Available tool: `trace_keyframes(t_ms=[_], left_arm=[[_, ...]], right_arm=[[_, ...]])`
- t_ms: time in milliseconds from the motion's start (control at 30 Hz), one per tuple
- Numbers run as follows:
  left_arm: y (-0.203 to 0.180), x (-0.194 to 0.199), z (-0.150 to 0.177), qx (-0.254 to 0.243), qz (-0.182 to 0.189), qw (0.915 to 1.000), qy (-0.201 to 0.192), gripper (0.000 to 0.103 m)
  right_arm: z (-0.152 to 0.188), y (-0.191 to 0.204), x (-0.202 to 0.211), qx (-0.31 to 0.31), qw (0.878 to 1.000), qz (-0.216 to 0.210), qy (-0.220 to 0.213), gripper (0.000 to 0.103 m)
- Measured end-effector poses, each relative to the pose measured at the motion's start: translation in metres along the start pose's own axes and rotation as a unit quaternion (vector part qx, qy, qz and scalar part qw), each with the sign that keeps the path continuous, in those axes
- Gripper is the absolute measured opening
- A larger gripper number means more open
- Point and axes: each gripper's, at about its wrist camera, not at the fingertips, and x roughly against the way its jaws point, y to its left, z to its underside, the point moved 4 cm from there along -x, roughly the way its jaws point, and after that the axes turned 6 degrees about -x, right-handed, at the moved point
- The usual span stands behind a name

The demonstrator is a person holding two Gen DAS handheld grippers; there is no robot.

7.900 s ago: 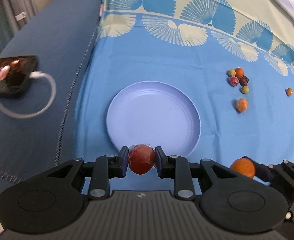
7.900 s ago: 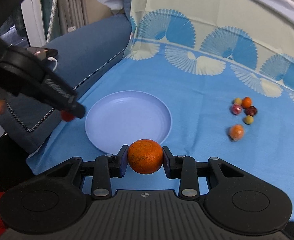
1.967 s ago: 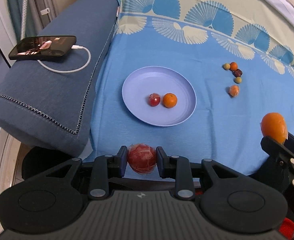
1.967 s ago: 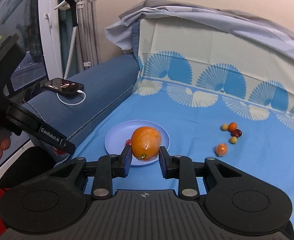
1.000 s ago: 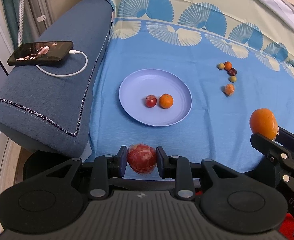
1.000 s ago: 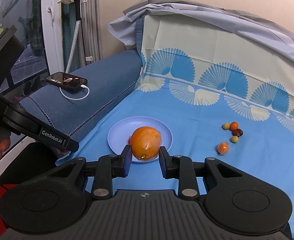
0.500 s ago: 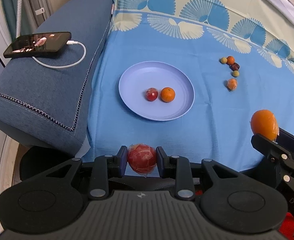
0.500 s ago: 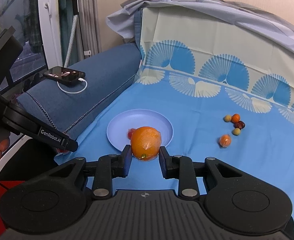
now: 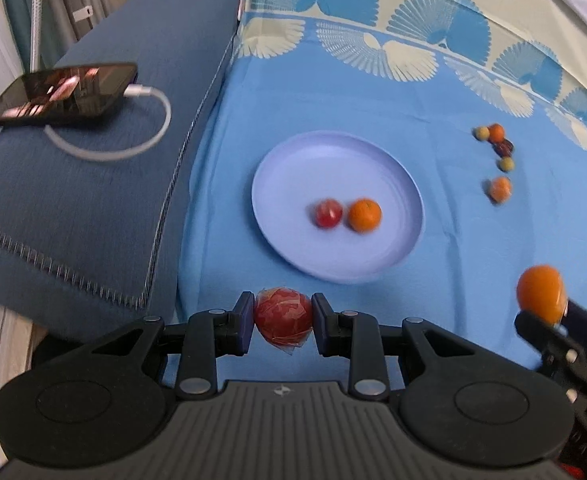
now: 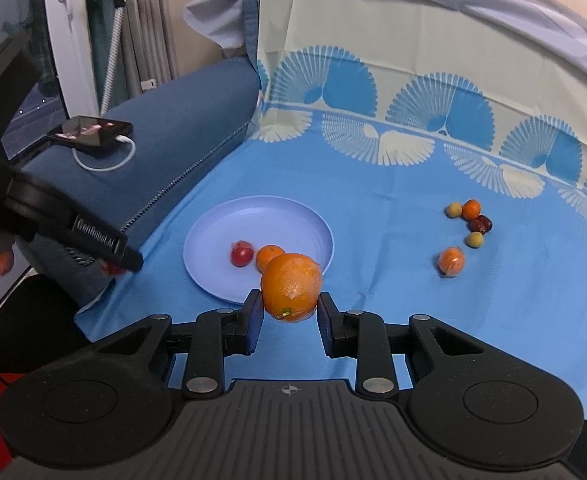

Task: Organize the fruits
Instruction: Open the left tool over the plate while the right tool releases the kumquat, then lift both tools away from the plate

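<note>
Both grippers have come nearer to the plate since a second ago, so it looms larger in each view; its contents lie as they did. On the far left, a phone (image 9: 63, 94) with a looped white cable (image 9: 113, 148) lies on the dark blue sofa arm (image 9: 93, 200). Beside it, the left gripper (image 9: 283, 322) is clamped on a wrapped red fruit (image 9: 283, 320), its pads pressing both sides, held in the air short of the plate's near rim. The lilac plate (image 9: 293, 160) sits on the blue cloth (image 9: 313, 100) and holds two pieces side by side: a small red fruit (image 9: 328, 213) and a small orange (image 9: 364, 214), touching or nearly so. Right of the plate, a cluster of small fruits (image 9: 495, 148) lies on the cloth, well apart from it. Farthest right, the right gripper (image 10: 289, 314) is closed on a large orange (image 10: 291, 286), held above the cloth near the plate's near right edge.
</note>
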Motion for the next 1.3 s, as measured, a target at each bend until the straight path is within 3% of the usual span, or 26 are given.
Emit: trace_keyframes(t_ms=[400,833,867,900,933,967,1000,1067,1300], left_arm=[[-0.011,-0.075,-0.074,-0.022,-0.009,0.9997,0.004,0.033],[-0.011,-0.143,-0.096,-0.028,-0.014,0.9983,0.049,0.034],[-0.011,-0.144,-0.096,-0.03,-0.012,0.9983,0.048,0.035],[-0.011,-0.145,-0.098,-0.031,-0.008,0.9985,0.044,0.047],[-0.012,-0.145,-0.099,-0.034,-0.006,0.9986,0.041,0.061],[-0.012,-0.143,-0.101,-0.035,-0.007,0.9987,0.036,0.094],[-0.011,-0.138,-0.103,-0.034,-0.014,0.999,0.027,0.102],[-0.011,-0.123,-0.103,-0.031,-0.021,0.9993,0.001,0.103],[-0.014,-0.082,-0.073,-0.045,-0.007,0.9987,0.02,0.103]], right_arm=[[-0.024,-0.007,-0.094,-0.002,0.999,-0.002,0.035,0.031],[-0.027,-0.008,-0.164,0.012,0.996,-0.007,0.085,0.031],[-0.028,-0.007,-0.168,0.015,0.996,-0.009,0.088,0.032],[-0.03,-0.006,-0.17,0.017,0.996,-0.013,0.09,0.032],[-0.032,-0.005,-0.172,0.018,0.996,-0.015,0.088,0.036],[-0.035,-0.005,-0.171,0.02,0.996,-0.015,0.085,0.057],[-0.039,-0.004,-0.169,0.024,0.997,-0.009,0.079,0.083],[-0.045,-0.002,-0.159,0.029,0.998,0.008,0.055,0.095],[-0.033,-0.004,-0.113,0.013,0.997,-0.003,0.072,0.099]])
